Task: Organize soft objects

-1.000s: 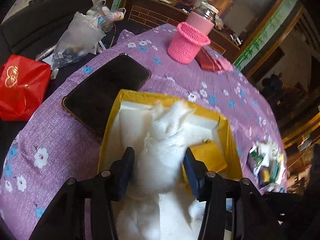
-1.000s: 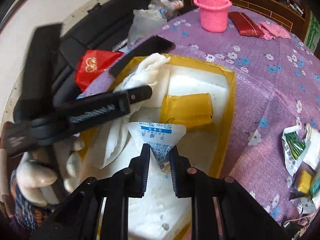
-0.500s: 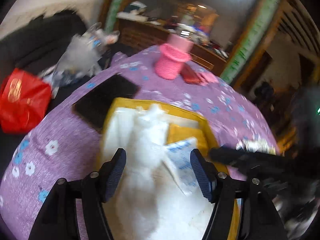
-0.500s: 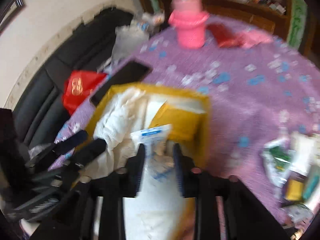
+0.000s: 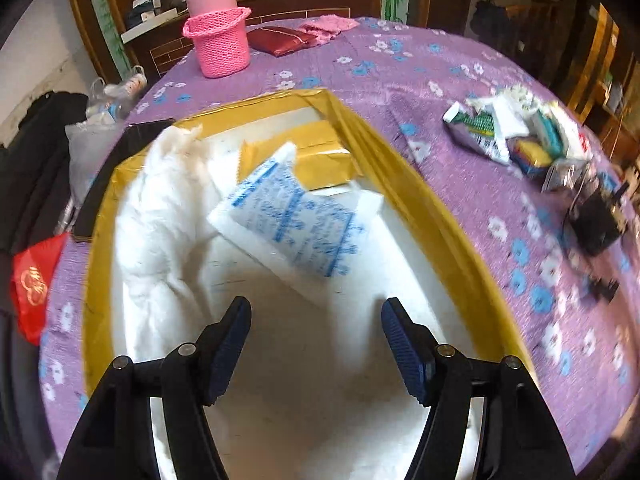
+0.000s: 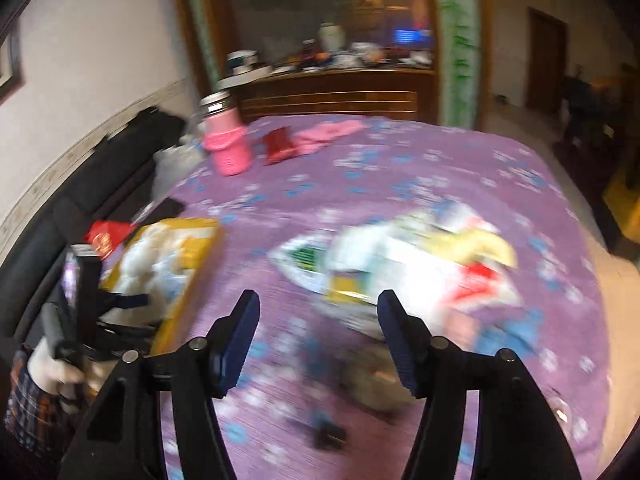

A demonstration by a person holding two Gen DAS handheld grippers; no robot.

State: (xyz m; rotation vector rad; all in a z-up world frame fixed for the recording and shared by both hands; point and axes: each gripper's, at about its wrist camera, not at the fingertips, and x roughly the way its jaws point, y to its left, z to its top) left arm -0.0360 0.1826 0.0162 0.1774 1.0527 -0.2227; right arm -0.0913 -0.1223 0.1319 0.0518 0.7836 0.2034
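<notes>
Purple flowered tablecloth (image 5: 400,80); yellow box (image 5: 420,208) holds white cloth (image 5: 160,208) and blue-printed packet (image 5: 296,220), print unreadable. Left gripper (image 5: 316,336) tilts down over box, jaws apart, empty. Right gripper (image 6: 318,328) above blurred packets (image 6: 400,264), jaws opening, empty.

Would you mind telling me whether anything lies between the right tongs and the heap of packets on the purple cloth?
Nothing visible does. The right tongs are opening, empty, above bare purple cloth, with the heap of packets just beyond the tips. The view is blurred, so small obstacles cannot be ruled out.
</notes>
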